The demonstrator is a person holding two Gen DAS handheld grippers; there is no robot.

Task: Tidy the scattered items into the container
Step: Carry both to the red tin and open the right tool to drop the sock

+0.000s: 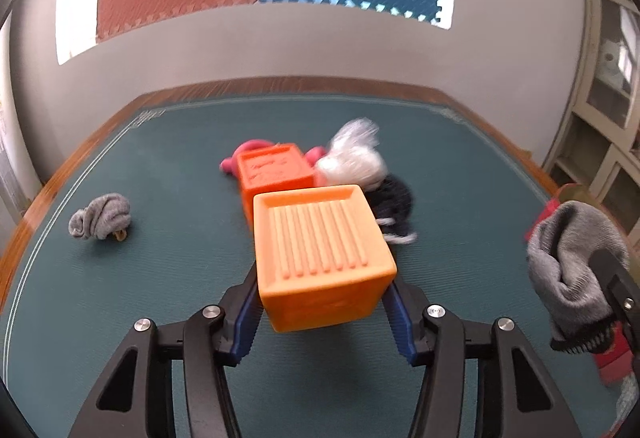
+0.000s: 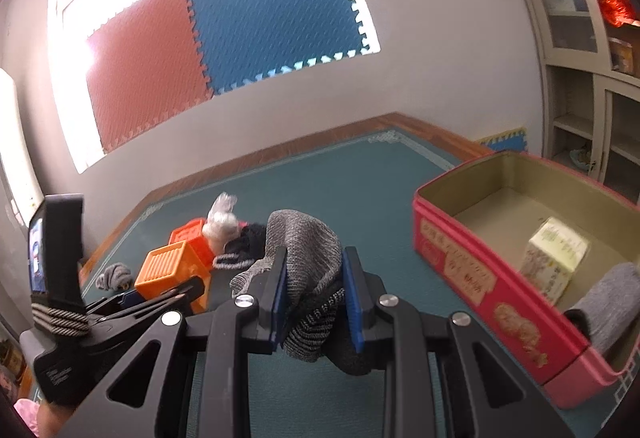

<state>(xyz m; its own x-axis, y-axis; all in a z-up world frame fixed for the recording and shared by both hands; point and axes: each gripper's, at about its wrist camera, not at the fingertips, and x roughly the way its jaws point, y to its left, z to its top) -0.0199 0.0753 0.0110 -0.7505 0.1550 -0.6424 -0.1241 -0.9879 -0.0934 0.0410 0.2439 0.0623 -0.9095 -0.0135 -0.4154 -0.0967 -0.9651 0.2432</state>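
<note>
My left gripper (image 1: 322,290) is shut on an orange ribbed cube (image 1: 322,254), held above the green table mat; the same cube (image 2: 170,270) shows in the right wrist view. My right gripper (image 2: 314,294) is shut on a grey sock (image 2: 302,250), also visible at the right edge as the grey sock (image 1: 572,270). A red tin container (image 2: 472,278) stands to the right, holding a pale carton (image 2: 554,258) and a grey sock (image 2: 608,302). On the mat lie a second orange cube (image 1: 272,168), a pink item (image 1: 244,152), a white bundle (image 1: 354,158), a dark sock (image 1: 394,202) and a balled grey sock (image 1: 100,216).
The green mat (image 1: 160,318) covers a table with a wooden rim (image 1: 280,82) against a grey wall. A cabinet (image 2: 580,78) stands beyond the container. Red and blue foam tiles (image 2: 224,46) cover the window.
</note>
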